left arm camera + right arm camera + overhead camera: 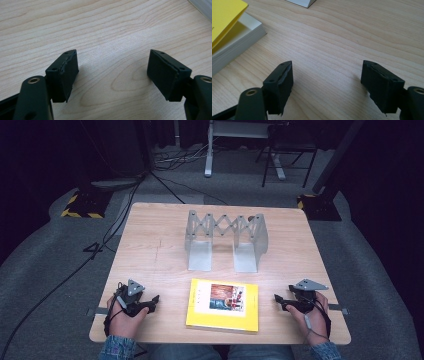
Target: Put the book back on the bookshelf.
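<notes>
Tongs [156,299] [276,298] gape empty either side of yellow book [223,305].

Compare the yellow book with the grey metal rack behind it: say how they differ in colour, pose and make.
The yellow book lies flat and closed near the table's front edge; the grey metal rack stands upright farther back, at mid-table. The book is bright yellow with a picture on its cover; the rack is plain grey. The book is one solid block; the rack is two end plates joined by a scissor lattice. Both rest untouched on the wooden table.
</notes>
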